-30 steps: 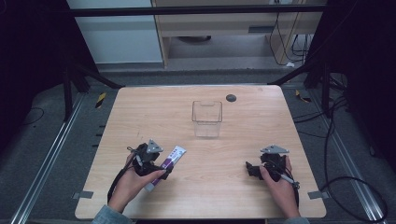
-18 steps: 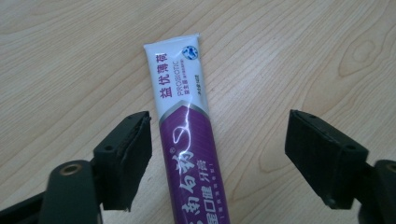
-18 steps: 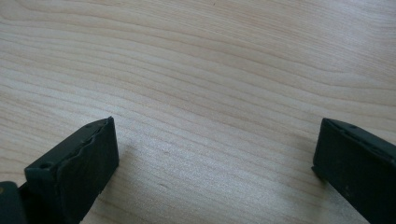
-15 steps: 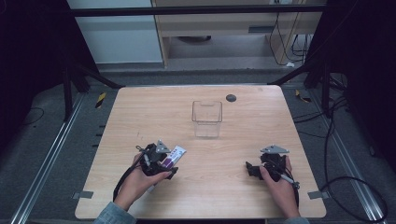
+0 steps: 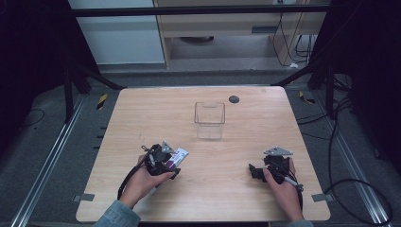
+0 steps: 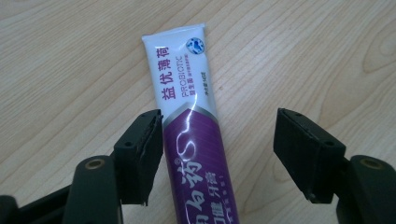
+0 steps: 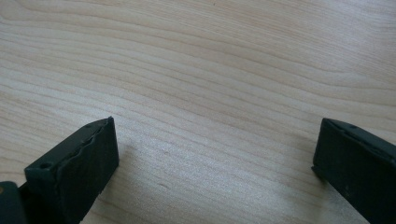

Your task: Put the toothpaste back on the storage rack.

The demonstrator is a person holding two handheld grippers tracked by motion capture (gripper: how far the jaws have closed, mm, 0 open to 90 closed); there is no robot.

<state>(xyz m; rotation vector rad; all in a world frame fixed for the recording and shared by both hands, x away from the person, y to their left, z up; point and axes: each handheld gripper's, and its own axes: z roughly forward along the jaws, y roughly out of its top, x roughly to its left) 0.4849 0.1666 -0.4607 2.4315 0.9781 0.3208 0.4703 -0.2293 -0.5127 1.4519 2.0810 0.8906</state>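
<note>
The left tool [image 6: 217, 156] straddles the toothpaste tube [image 6: 187, 116] near the clear box [image 5: 209, 120], jaws spread, probably to grip it; the right tool [image 7: 215, 168], also spread, rests idle on the table [image 5: 142, 113].

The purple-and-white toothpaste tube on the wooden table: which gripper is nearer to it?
Left. The left gripper is open astride the purple-and-white toothpaste tube, one jaw at its edge. The right gripper sits open over bare wood, well off toward the wooden table's other side.
</note>
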